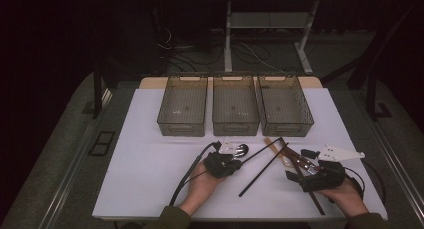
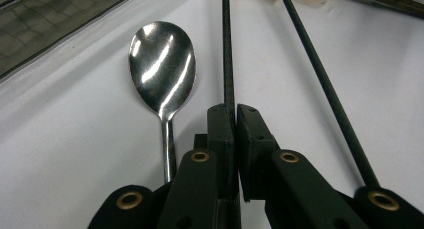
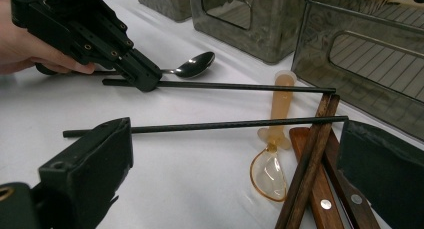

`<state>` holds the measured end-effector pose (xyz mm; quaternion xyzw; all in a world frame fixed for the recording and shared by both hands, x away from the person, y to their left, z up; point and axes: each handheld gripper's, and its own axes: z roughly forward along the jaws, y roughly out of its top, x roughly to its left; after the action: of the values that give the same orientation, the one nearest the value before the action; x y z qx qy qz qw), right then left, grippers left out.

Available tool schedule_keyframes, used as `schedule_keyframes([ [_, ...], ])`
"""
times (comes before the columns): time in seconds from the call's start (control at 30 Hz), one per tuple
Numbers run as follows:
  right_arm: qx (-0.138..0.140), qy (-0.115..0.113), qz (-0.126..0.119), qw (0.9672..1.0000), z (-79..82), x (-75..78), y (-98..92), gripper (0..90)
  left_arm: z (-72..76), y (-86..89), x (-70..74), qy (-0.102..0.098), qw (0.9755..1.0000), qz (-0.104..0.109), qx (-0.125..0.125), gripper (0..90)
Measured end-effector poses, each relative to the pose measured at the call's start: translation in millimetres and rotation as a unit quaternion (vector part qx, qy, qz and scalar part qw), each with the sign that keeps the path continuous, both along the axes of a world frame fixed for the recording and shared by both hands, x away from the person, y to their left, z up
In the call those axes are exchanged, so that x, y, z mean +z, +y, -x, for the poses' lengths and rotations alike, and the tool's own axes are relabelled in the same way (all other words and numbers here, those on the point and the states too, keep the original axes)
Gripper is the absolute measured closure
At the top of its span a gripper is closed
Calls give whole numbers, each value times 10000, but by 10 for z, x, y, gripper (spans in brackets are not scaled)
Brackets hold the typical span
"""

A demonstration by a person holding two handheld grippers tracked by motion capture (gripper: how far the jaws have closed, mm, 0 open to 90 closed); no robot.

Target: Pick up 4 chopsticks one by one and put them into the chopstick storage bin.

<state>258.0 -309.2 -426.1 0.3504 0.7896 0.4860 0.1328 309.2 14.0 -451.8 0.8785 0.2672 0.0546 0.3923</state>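
Observation:
My left gripper (image 2: 235, 114) is shut on a thin black chopstick (image 2: 228, 49) that runs straight ahead from its jaws. A metal spoon (image 2: 162, 69) lies just left of it, and a second black chopstick (image 2: 325, 84) lies to the right. In the high view the left gripper (image 1: 235, 164) sits at the table's centre front. My right gripper (image 3: 235, 179) stands open over an amber plastic spoon (image 3: 272, 174), a pair of brown wooden chopsticks (image 3: 310, 154) and riveted wooden handles (image 3: 325, 201). The right gripper (image 1: 299, 165) is at the front right.
Three smoky see-through bins (image 1: 181, 128), (image 1: 235, 128), (image 1: 289, 128) stand side by side at the back of the white table (image 1: 145, 174). The utensil pile (image 1: 295, 161) lies in front of the right bin. The nearest bin wall (image 3: 370, 64) rises close behind the right gripper's jaws.

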Motion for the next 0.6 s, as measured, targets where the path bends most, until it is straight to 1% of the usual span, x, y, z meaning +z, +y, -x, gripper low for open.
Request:
schedule_keyframes([
  [0.1, 8, 45, 28, 10000, -4, -9, 10, 21, -2, 2, 0, 5, 10000, 5, -10, 849],
  [0.3, 12, 29, 36, 10000, -5, -10, 8, 21, -4, 7, 5, 1, 10000, 1, -29, 849],
  [0.33, 12, 30, 34, 10000, -5, -9, 8, 21, -5, 11, 9, 8, 10000, 19, -33, 851],
  [0.37, 14, 25, 32, 10000, -4, -9, 8, 21, 3, 0, 5, 29, 9999, 142, 44, 851],
  [0.4, 18, 28, 29, 10000, -3, -9, 10, 21, 0, 8, 12, 24, 9999, 131, 11, 851],
  [0.43, 23, 29, 36, 10000, -4, -9, 10, 21, 4, 8, 15, 39, 9998, 173, 30, 851],
  [0.5, 17, 29, 32, 10000, -4, -9, 9, 21, -7, 21, 28, 5, 9998, 161, -74, 851],
  [0.53, 13, 24, 26, 10000, -4, -8, 8, 21, -5, 33, 41, 22, 9999, 112, -116, 852],
  [0.6, 7, 25, 24, 10000, -2, -6, 6, 21, -11, 45, 54, 2, 9998, 136, -160, 852],
])
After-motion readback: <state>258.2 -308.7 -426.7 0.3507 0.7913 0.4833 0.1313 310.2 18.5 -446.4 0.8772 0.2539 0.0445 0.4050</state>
